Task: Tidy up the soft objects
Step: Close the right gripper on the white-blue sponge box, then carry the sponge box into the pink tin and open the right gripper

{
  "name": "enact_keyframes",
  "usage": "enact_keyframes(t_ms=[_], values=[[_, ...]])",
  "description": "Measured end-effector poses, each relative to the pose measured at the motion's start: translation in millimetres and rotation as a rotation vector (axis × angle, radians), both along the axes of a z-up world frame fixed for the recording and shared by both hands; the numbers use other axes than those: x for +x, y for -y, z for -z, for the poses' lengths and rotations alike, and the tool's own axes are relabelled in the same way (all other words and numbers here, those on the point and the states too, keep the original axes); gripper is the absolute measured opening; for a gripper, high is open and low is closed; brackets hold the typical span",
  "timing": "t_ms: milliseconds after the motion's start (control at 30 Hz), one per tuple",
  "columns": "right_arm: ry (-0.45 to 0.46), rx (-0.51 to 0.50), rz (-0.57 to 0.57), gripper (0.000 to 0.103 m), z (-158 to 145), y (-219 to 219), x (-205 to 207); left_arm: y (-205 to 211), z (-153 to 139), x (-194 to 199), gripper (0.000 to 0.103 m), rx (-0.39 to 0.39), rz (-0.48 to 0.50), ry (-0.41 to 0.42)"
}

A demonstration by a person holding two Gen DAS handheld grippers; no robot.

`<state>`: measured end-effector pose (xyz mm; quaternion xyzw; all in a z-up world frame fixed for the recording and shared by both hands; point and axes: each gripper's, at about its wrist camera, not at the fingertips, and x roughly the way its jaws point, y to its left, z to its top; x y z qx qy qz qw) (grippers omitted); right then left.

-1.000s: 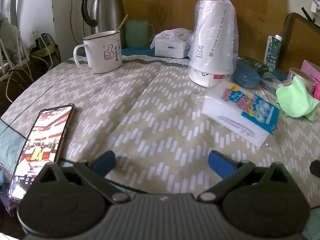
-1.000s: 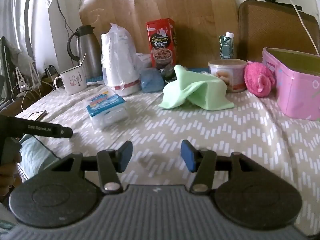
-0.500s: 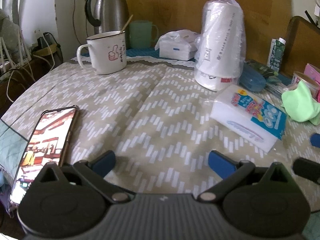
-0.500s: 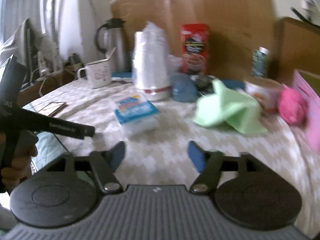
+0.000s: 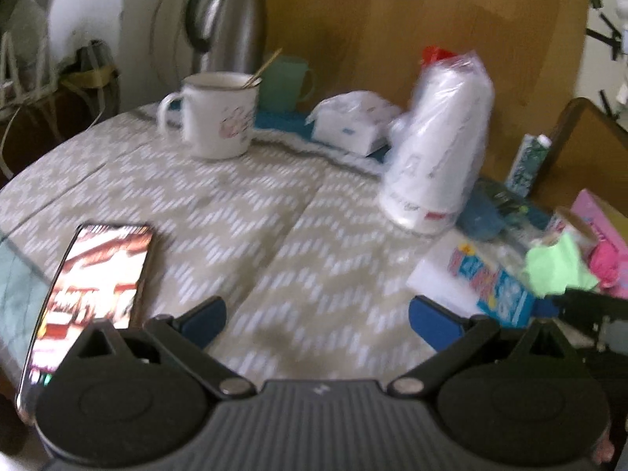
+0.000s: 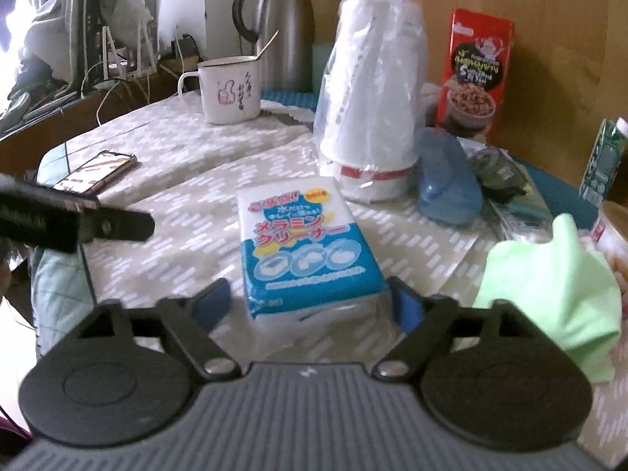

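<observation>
A white sponge pack with a blue label (image 6: 306, 251) lies on the patterned tablecloth. My right gripper (image 6: 310, 302) is open, its blue pads on either side of the pack's near end, apart from it. A light green cloth (image 6: 549, 286) lies crumpled to the right of the pack. In the left wrist view the pack (image 5: 482, 278), the green cloth (image 5: 557, 267) and a pink fluffy thing (image 5: 606, 263) sit at the right. My left gripper (image 5: 314, 318) is open and empty over bare tablecloth; it also shows in the right wrist view (image 6: 78, 223).
A phone (image 5: 90, 294) lies at the table's left edge. A white mug (image 5: 216, 114), a steel jug (image 5: 227, 19), a bagged stack of cups (image 6: 373, 98), a red box (image 6: 475, 74), a blue case (image 6: 447, 180) and a pink box (image 5: 600, 219) stand around.
My right gripper has swung left and forward to the sponge pack, which now lies between its open pads. My left gripper has shifted slightly left; its view is blurred.
</observation>
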<state>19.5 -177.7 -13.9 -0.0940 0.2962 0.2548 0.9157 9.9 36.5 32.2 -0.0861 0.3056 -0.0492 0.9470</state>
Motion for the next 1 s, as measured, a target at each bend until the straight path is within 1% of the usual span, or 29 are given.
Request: enact_keyframes(t_ms=[67,133,200,267,333,400,433,467,500,533,600,633,667,700,733,767,800,833,867,900,933,1000], values=[[-0.008,0.028,-0.003,0.066,-3.5,9.4,-7.8,10.4,-5.1,3.1,0.103,0.005,0.044,0.004],[0.003,0.032,-0.013,0.066,-6.6,19.9,-19.2,26.7,-9.6,4.9,0.103,-0.005,0.12,0.019],[0.02,0.021,-0.022,0.066,-7.9,34.1,-35.2,45.6,-9.1,5.9,0.103,-0.01,0.201,-0.004],[0.013,0.004,-0.035,0.067,-7.5,49.8,-50.2,67.9,-7.0,7.3,0.103,-0.012,0.296,-0.038],[0.004,-0.025,-0.018,0.067,-6.5,69.1,-65.9,94.1,-5.0,4.6,0.103,-0.004,0.394,-0.048],[0.004,-0.055,0.021,0.069,-6.1,87.8,-80.8,113.1,-1.9,2.8,0.103,-0.01,0.465,-0.078],[0.01,-0.07,0.049,0.077,-6.0,96.7,-88.3,126.0,-0.5,1.6,0.103,-0.006,0.508,-0.089],[0.027,-0.083,0.09,0.088,-6.2,104.7,-94.7,134.1,1.5,-0.9,0.103,-0.005,0.534,-0.097],[0.049,-0.09,0.138,0.092,-6.5,114.0,-101.5,143.1,3.0,-2.7,0.103,-0.001,0.563,-0.103],[0.066,-0.087,0.181,0.092,-6.6,122.8,-107.7,153.4,4.7,-5.2,0.103,0.006,0.593,-0.109],[0.057,-0.051,0.233,0.092,-5.3,136.2,-115.2,169.9,9.3,-5.0,0.102,0.024,0.629,-0.116],[0.05,-0.021,0.252,0.092,-4.3,140.3,-117.6,176.6,11.6,-4.9,0.101,0.027,0.641,-0.129],[0.044,0.008,0.259,0.092,-2.4,143.1,-119.4,182.8,14.3,-4.7,0.096,0.029,0.649,-0.142],[0.039,0.034,0.257,0.092,-0.2,143.7,-121.1,185.8,16.8,-3.4,0.094,0.023,0.659,-0.168],[0.043,0.052,0.252,0.091,2.0,142.2,-122.3,189.8,19.7,-2.2,0.088,-0.002,0.681,-0.195],[0.053,0.066,0.246,0.088,4.0,139.3,-123.4,192.0,20.2,-1.7,0.073,-0.029,0.701,-0.209],[0.066,0.082,0.241,0.085,6.0,135.3,-123.0,195.5,20.6,-0.2,0.069,-0.059,0.733,-0.227],[0.073,0.099,0.232,0.07,8.6,132.0,-122.3,199.3,18.8,-0.3,0.069,-0.056,0.731,-0.228],[0.082,0.101,0.236,0.064,11.0,129.1,-121.8,204.8,15.5,-1.5,0.067,-0.031,0.727,-0.211],[0.109,0.08,0.257,0.059,11.3,128.4,-122.8,208.8,11.5,-3.5,0.067,-0.017,0.735,-0.19],[0.125,0.065,0.269,0.057,11.4,130.2,-123.6,212.9,6.8,-4.5,0.066,-0.016,0.745,-0.17],[0.153,0.105,0.291,0.057,5.6,142.9,-124.9,220.3,-8.6,-4.7,0.066,-0.028,0.778,-0.129]])
